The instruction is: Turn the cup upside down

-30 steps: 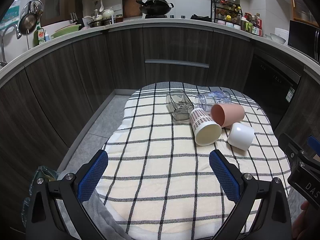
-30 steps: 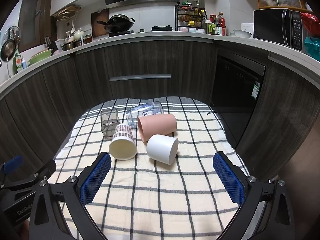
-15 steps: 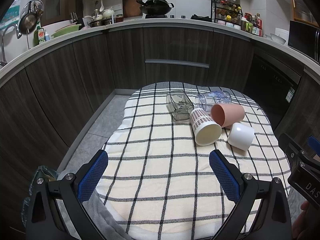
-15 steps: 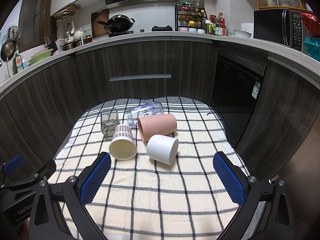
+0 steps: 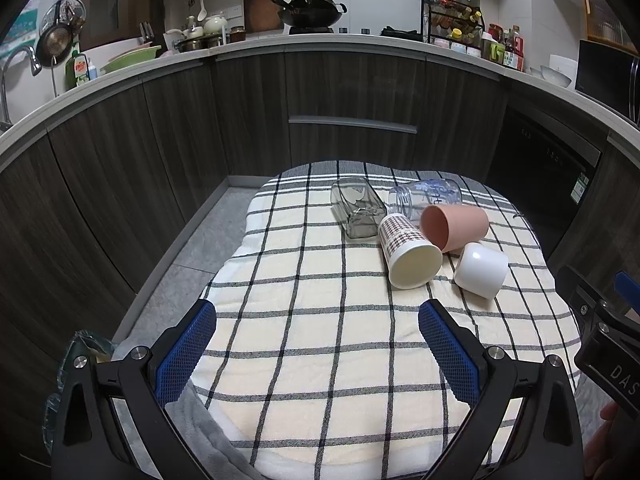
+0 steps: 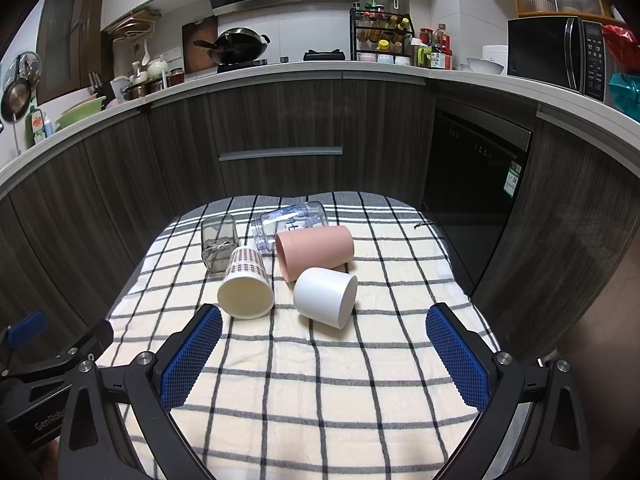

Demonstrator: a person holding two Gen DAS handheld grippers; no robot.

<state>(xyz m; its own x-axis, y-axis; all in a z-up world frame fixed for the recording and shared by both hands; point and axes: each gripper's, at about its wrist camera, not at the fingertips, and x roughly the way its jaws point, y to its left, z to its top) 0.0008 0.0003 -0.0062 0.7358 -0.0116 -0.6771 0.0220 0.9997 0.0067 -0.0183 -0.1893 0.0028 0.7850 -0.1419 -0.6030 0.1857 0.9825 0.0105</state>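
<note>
Several cups lie on their sides in a cluster on a checked cloth [image 5: 320,320] [image 6: 320,380]. A white cup [image 5: 481,269] [image 6: 326,297] lies nearest on the right. Beside it lie a plaid paper cup [image 5: 408,251] [image 6: 246,286], a pink cup [image 5: 456,226] [image 6: 315,252], a square smoky glass [image 5: 357,212] [image 6: 219,244] and a clear printed glass [image 5: 426,200] [image 6: 290,222]. My left gripper [image 5: 317,344] is open and empty, short of the cups. My right gripper [image 6: 324,356] is open and empty, just short of the white cup.
The cloth covers a small table with dark wood kitchen cabinets [image 5: 352,108] curving behind and at both sides. Grey floor [image 5: 188,248] shows left of the table. A dishwasher front [image 6: 476,176] stands at the right. The right gripper's body shows at the left wrist view's right edge [image 5: 600,332].
</note>
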